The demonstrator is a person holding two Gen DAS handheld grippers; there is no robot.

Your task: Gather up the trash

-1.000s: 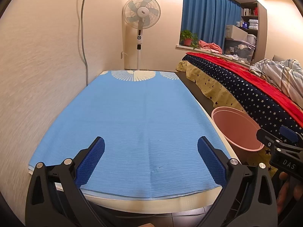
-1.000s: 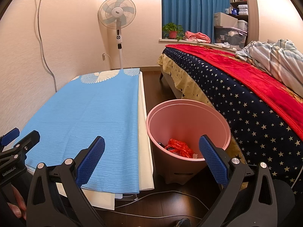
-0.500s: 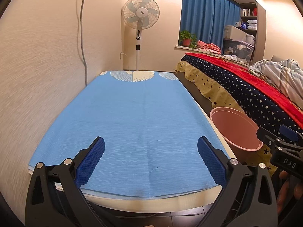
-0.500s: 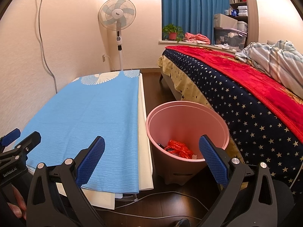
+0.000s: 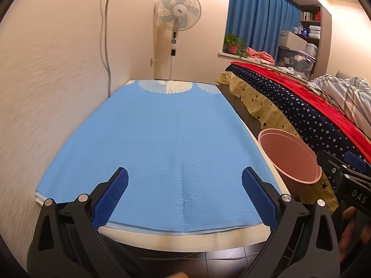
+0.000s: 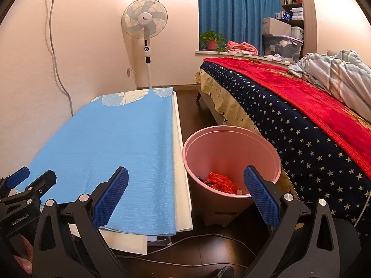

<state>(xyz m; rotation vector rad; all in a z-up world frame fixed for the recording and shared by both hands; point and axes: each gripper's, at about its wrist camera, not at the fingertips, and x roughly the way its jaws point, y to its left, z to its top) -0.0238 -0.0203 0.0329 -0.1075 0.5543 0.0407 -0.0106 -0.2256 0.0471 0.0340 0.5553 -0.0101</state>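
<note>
The room gives little spare floor: a low table under a blue cloth runs along the wall on the left side, a bed with a star-print cover and a red blanket fills the right side, and a strip of dark floor lies between them. A pedestal fan stands beyond the table's far end. In that strip, just beside the table's long right edge and close against the bed's hanging cover, stands the pink bin.

The blue cloth looks bare in both views, with no trash visible on it. Inside the pink bin lies crumpled red plastic with a few small scraps near it that are too small to name. Judging from this, the collecting looks finished or nearly so, and the step in hand seems to be a check for anything left.

The left gripper hangs over the table's near edge with its blue pads spread wide and nothing between them. The right gripper hangs near the table's near right corner and the bin, its jaws likewise wide apart and empty.

The next move probably calls for scanning the floor and the table's edges. A cable lies on the floor under the near table corner, so any low reach there should keep clear of it, and the bin's rim leaves little room on the bed side.
</note>
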